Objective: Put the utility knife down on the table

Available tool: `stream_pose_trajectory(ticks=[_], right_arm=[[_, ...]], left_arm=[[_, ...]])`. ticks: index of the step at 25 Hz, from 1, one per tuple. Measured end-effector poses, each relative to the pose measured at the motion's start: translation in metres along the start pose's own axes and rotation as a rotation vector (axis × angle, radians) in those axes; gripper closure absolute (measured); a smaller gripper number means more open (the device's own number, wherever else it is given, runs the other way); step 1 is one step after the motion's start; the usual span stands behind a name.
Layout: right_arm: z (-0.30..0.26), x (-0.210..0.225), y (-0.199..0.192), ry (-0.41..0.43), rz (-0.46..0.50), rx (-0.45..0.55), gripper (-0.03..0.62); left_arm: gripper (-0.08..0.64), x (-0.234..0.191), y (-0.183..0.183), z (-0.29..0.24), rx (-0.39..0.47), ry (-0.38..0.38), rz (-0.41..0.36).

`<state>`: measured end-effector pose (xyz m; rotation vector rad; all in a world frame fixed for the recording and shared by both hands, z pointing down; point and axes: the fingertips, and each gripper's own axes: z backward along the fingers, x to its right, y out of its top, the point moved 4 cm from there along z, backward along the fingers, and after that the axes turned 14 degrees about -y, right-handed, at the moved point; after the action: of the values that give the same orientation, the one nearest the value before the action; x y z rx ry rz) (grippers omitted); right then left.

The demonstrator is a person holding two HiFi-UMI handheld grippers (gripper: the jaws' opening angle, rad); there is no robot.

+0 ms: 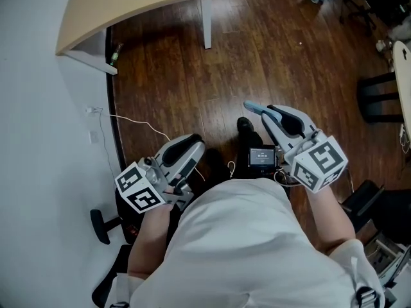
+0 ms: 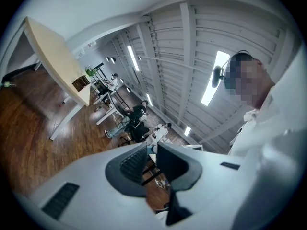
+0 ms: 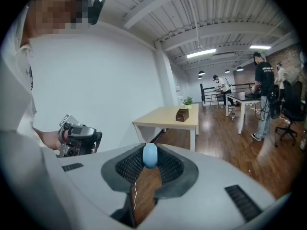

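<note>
I am gripping the utility knife (image 3: 150, 155) in the right claw (image 1: 273, 114), which is clenching its light-blue body. One rounded end is poking out past the tips, so I judge its long axis to be running roughly along the claw's own line. The left claw (image 2: 152, 159) is hanging released, its jaws slightly apart with nothing between them. What the coming move is turning on is the light wooden surface (image 1: 128, 2): in the head view it is lying up and to the left of the knife, well apart from it, with a stretch of wooden floor (image 1: 257, 50) in between. In the right gripper view it is sitting ahead, just beyond the knife's tip, and carrying a small brown box (image 3: 182, 114). I am judging that the right claw needs carrying forward and leftward before anything goes down.
</note>
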<state>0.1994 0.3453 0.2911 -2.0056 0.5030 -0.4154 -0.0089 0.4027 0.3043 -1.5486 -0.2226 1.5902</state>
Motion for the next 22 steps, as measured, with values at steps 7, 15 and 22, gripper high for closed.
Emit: stream_pose_trajectory(ticks=[7,15,22], right_arm=[[-0.025,0.017,0.013,0.055,0.032,0.025,0.520],[-0.091,0.103,0.052,0.145,0.043,0.013,0.520],[-0.119,0.152,0.069,0.183,0.062,0.017,0.520]], left_arm=[[0.495,-0.015,0.013,-0.019,0.041,0.024,-0.043],[0.495,-0.071,0.052,-0.100,0.074,0.090,-0.045],[0.495,-0.097,0.067,-0.147,0.087,0.127,-0.049]])
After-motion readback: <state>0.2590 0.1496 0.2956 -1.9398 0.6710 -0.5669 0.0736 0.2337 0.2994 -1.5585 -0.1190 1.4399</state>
